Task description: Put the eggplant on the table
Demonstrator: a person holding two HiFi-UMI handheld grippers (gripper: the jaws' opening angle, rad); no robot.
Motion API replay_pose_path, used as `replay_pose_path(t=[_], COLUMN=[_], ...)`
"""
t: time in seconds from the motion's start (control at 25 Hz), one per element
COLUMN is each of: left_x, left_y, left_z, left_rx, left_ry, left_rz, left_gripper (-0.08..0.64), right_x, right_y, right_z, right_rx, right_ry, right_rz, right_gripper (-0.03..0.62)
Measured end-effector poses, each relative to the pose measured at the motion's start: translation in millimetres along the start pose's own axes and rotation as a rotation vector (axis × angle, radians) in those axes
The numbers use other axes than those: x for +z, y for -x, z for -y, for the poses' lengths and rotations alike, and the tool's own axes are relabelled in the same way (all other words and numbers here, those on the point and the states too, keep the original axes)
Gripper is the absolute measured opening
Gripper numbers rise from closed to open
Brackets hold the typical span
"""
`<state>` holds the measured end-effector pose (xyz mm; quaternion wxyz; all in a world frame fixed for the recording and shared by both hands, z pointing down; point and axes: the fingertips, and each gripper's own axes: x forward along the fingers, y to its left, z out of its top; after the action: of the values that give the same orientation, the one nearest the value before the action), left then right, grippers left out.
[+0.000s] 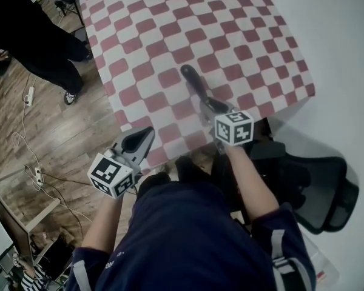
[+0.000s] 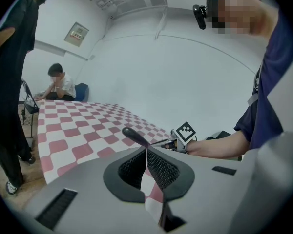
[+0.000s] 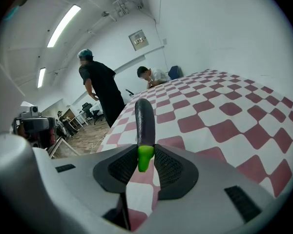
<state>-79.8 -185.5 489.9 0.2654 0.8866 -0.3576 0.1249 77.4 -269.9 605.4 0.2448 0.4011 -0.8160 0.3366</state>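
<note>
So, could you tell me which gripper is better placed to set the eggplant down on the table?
The right. The right gripper is shut on the green stem end of the eggplant, held out over the checkered table. The left gripper is shut and empty at the table's near edge.

The eggplant (image 1: 194,80) above the table (image 1: 242,35) near its front edge, stem end between the right gripper (image 1: 206,102) jaws, left gripper (image 1: 144,135) further left beyond the table corner, over the floor (image 1: 24,138), chair (image 1: 315,187) at right, standing person (image 1: 30,35) left of the table
</note>
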Motion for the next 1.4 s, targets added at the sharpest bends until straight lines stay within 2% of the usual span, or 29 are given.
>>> replay_pose_path(t=[0.36, 0.84, 0.96, 1.04, 1.4], left_x=[-10.2, -13.6, -12.6, -11.1, -6.8], left_y=[-14.5, -19.9, -20.7, -22.1, -15.4], left_z=[-3.2, -5.6, -7.0, -6.4, -3.1], left_rx=[0.031, 0.039, 0.036, 0.03, 0.004], left_ry=[0.037, 0.047, 0.046, 0.044, 0.027], left_rz=[-0.024, -0.038, -0.037, -0.034, -0.026], left_gripper=[0.031, 0.031, 0.031, 0.031, 0.031], right_x=[-21.8, -47.7, -47.4, -49.1, -43.5], right_y=[-37.0, -57.4, -57.7, -57.1, -40.5], right_z=[23.8, 49.6, 47.9, 47.1, 43.2], right_rx=[0.001, -0.101, -0.091, -0.083, -0.112], right_ry=[-0.03, -0.046, -0.046, -0.045, -0.046], right_rz=[-0.078, -0.163, -0.162, -0.173, -0.139], right_gripper=[0.117, 0.12, 0.121, 0.189, 0.192])
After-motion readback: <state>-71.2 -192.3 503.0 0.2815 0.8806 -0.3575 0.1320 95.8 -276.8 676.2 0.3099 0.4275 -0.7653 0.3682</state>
